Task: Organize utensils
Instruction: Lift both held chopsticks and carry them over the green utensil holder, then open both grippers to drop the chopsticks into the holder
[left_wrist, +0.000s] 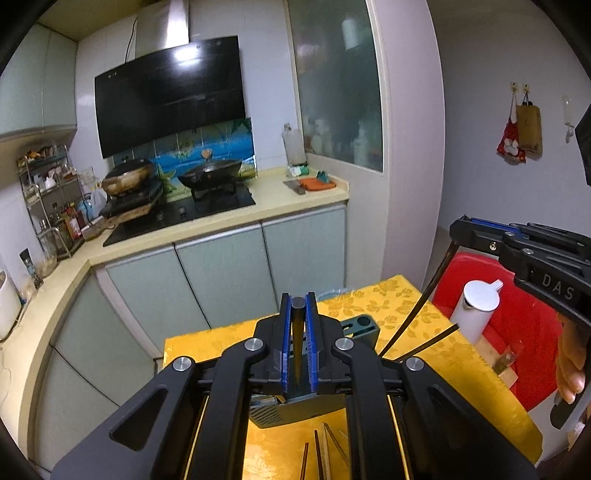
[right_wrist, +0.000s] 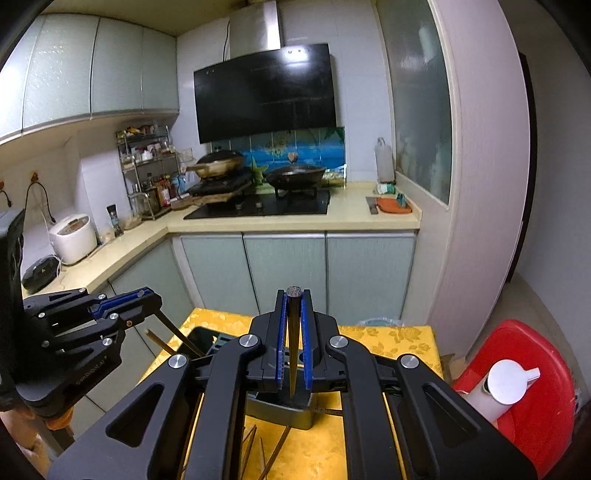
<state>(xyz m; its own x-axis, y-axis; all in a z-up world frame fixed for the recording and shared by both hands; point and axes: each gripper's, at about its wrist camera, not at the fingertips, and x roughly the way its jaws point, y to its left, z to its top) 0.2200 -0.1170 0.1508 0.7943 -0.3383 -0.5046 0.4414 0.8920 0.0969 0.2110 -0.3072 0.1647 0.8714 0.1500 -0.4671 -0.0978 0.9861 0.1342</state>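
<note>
L gripper (left_wrist: 298, 343): jaws narrow, clamped on one dark chopstick (left_wrist: 297, 339), butt end up, tip pointing down toward the grey utensil holder (left_wrist: 364, 326) on the yellow tablecloth (left_wrist: 406, 310). From the R wrist cam, L gripper sits left of the holder, stick angled down-right at the holder's open top; tip looks at or just inside the rim, can't tell which.

Centre: holder stands on the cloth, slots on top. Loose chopsticks (right_wrist: 277, 450) lie on the cloth near side of holder, not yet picked.

R gripper (right_wrist: 293, 343): jaws narrow, gripping its own chopstick (right_wrist: 293, 347) same way, tip down over the holder.

Far R: white lidded jug (right_wrist: 506, 384) by a red stool (right_wrist: 546, 417), off the table, not involved.

Step, my read: both sticks mid-insertion into holder. Next calls for steering each tip into a slot, lowering, then parting jaws; afterwards fetch the loose ones. Risk: the two sticks crossing at the rim.
</note>
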